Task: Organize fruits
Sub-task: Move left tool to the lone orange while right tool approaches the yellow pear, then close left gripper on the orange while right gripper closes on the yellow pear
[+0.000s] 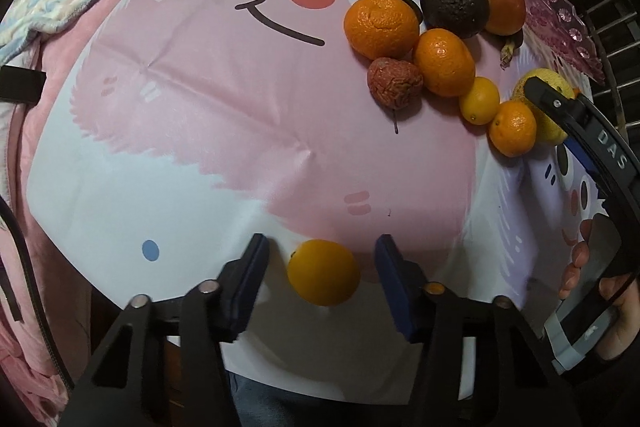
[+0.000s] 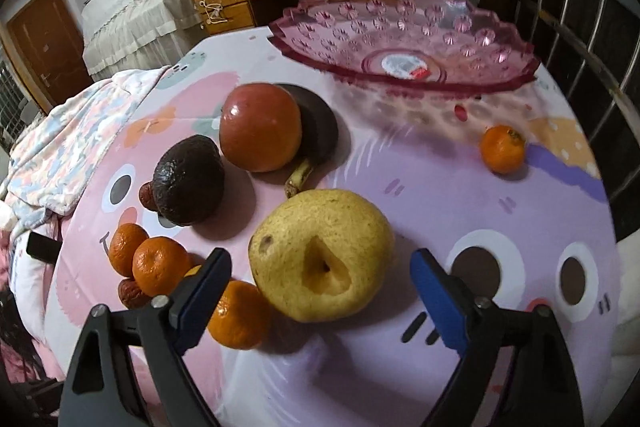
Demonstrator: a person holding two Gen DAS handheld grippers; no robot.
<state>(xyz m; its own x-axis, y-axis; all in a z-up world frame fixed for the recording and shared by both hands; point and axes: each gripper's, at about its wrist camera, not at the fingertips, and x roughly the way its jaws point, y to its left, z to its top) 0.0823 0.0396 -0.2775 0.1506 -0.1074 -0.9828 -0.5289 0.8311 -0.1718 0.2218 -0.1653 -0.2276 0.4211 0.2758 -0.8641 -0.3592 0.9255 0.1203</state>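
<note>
- One small yellow-orange citrus (image 1: pixel 324 271) sits alone near the table's close edge, right between the left gripper (image 1: pixel 322 277) fingers, with gaps showing on both sides, so no squeeze yet.
- Right gripper (image 2: pixel 320 291) is spread wide around the big yellow pear (image 2: pixel 322 254), pads not touching it.
- Rest of the fruit is bunched up nearby: mandarins (image 1: pixel 381 25), wrinkly red dates (image 1: pixel 394 83), a dark avocado (image 2: pixel 188 179), a red apple (image 2: pixel 260 127), plus one stray mandarin (image 2: pixel 502 148) off on its own.
- Pink plastic fruit tray (image 2: pixel 400 39) waits at the far side of the cartoon tablecloth (image 1: pixel 200 87), nothing in it.
</note>
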